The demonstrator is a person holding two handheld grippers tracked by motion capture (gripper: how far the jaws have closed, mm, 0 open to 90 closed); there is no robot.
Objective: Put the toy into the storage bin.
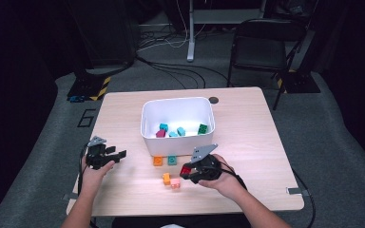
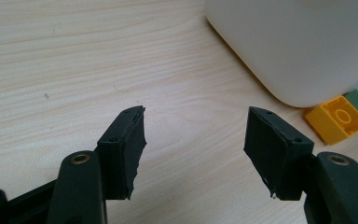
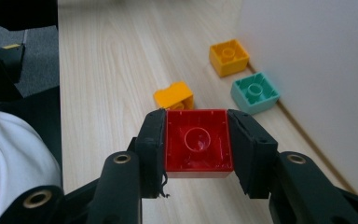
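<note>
My right gripper point(image 3: 196, 140) is shut on a red brick point(image 3: 198, 142), hollow underside toward the camera, held just above the table; in the high view that right gripper point(image 1: 186, 172) with the red brick point(image 1: 185, 170) sits in front of the white bin point(image 1: 147, 135). Several bricks lie inside the bin. An orange brick point(image 1: 158, 161) and a teal brick point(image 1: 172, 160) lie against the bin's front wall. Another orange brick point(image 1: 166, 178) and a pink brick point(image 1: 175, 183) lie beside the right gripper. My left gripper point(image 1: 119, 156) rests at the table's left, open with bare wood between its fingers point(image 2: 123, 151).
The wooden table point(image 1: 247, 142) has free room right of the bin and at the front left. A folding chair point(image 1: 261, 45), cables and stands occupy the floor behind the table. A small dark round spot point(image 1: 213, 100) marks the table's far edge.
</note>
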